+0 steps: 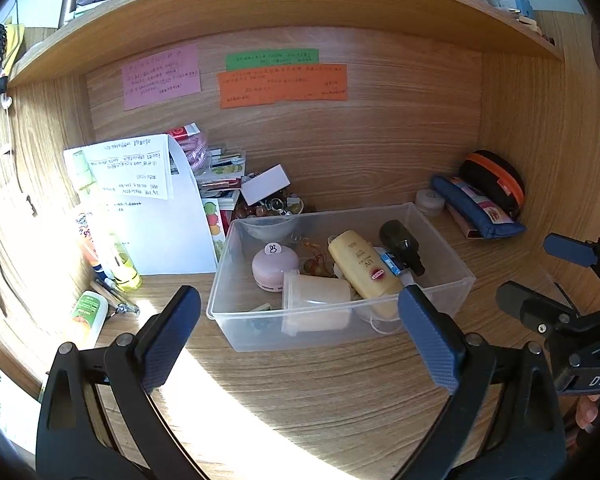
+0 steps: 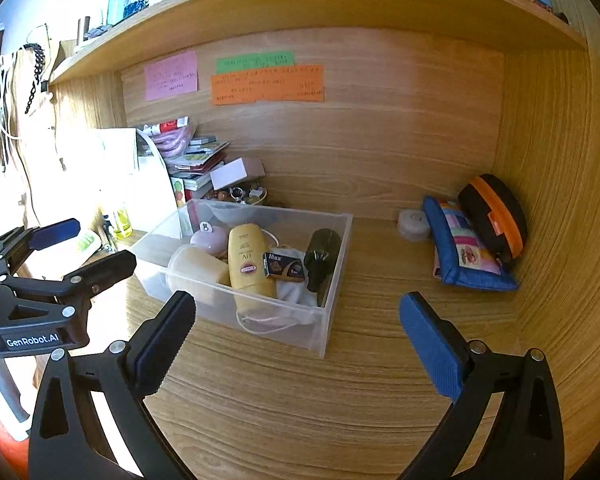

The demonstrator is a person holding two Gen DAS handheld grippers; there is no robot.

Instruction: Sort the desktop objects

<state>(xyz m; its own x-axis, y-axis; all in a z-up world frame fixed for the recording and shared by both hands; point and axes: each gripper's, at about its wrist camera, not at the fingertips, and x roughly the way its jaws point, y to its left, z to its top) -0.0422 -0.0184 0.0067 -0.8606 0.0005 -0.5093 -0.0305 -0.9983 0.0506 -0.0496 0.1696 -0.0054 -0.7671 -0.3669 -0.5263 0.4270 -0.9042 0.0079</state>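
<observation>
A clear plastic bin (image 1: 440,292) (image 2: 328,320) sits on the wooden desk. In it lie a yellow sunscreen bottle (image 1: 362,266) (image 2: 249,262), a dark bottle (image 1: 402,245) (image 2: 320,256), a pink round case (image 1: 274,266), a pale lidded cup (image 1: 316,292) (image 2: 196,266) and a small box (image 2: 284,267). My left gripper (image 1: 300,336) is open and empty, just in front of the bin. My right gripper (image 2: 296,344) is open and empty, in front of the bin's right corner.
A blue pouch (image 2: 460,252), a black and orange case (image 2: 496,212) and a small round jar (image 2: 414,222) lie at the back right. Papers, books and beads (image 1: 260,184) pile at the back left. Tubes and bottles (image 1: 100,256) stand by the left wall.
</observation>
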